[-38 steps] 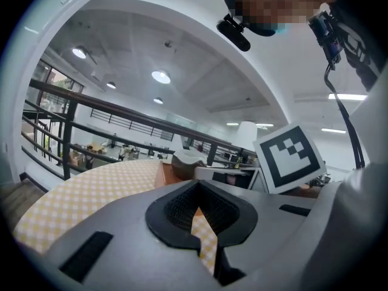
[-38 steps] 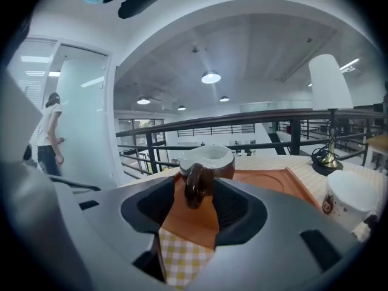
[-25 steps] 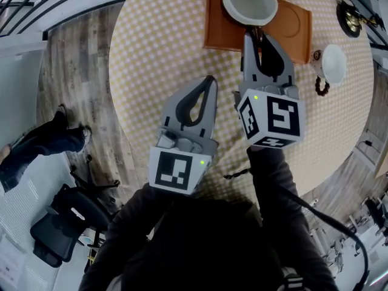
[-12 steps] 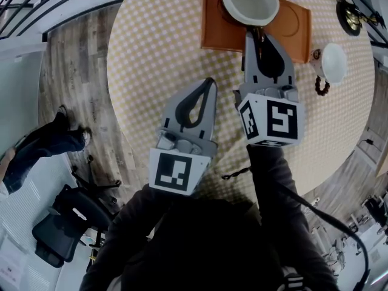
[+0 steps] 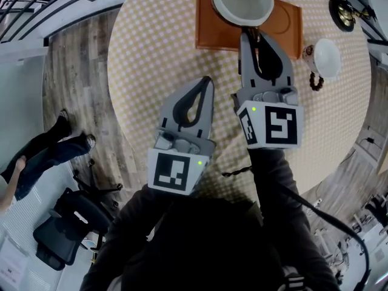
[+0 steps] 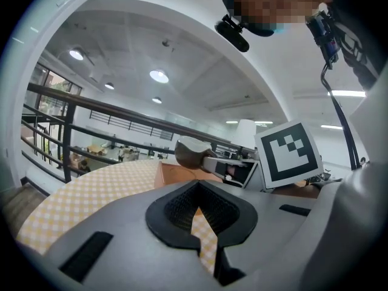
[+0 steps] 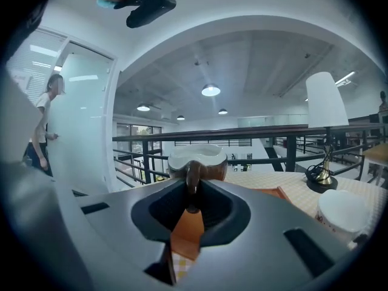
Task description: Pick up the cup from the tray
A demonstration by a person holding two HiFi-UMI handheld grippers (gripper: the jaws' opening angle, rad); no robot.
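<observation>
A brown cup with a white inside is over the far part of the orange tray. My right gripper is shut on the cup's handle, which stands upright between its jaws. In the left gripper view the cup looks lifted a little off the tray. My left gripper hovers over the checked tablecloth nearer to me, left of the right one. Its jaws are shut and hold nothing.
A white cup with a bead string and a lamp base stand right of the tray on the round table. A person and a black chair are on the floor at left. Railings run behind the table.
The right gripper's fingertips and the cup sit slightly higher and further left in the head view. The tray and white cup shifted likewise. The person on the floor has stepped.
</observation>
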